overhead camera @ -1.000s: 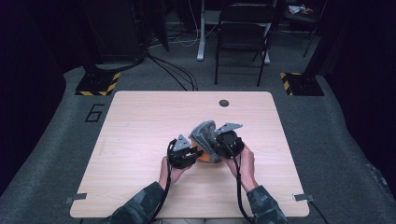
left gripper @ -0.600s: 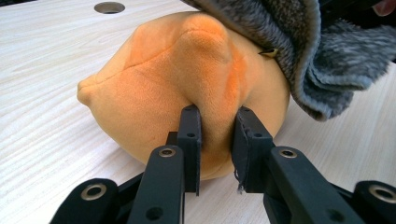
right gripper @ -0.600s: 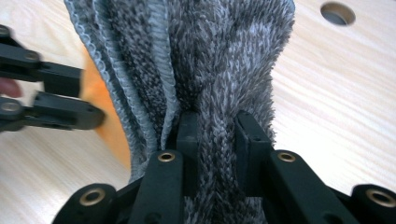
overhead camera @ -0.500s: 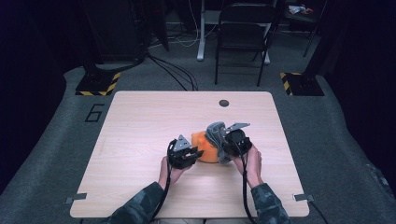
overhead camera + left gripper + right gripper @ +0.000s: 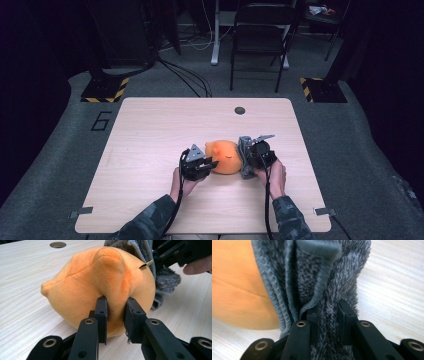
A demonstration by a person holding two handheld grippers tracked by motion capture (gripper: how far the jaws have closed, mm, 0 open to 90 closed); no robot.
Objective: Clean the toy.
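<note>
Orange plush toy pinched by left gripper, grey fabric by right gripper.

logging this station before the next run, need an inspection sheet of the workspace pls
surface: light wood table with a round hole near its far edge
job's things: orange plush toy lying on the table; grey fuzzy cloth bunched against its right end
clutter: nothing seen
grippers: left gripper shut on a fold of the orange plush toy; right gripper shut on the grey fuzzy cloth
cables: one cable trails from each gripper toward the person; more cables on the floor beyond the table
surroundings: dark room, grey carpet, folding chair behind the table, hazard-striped bases at both far corners, a "6" on the floor
</note>
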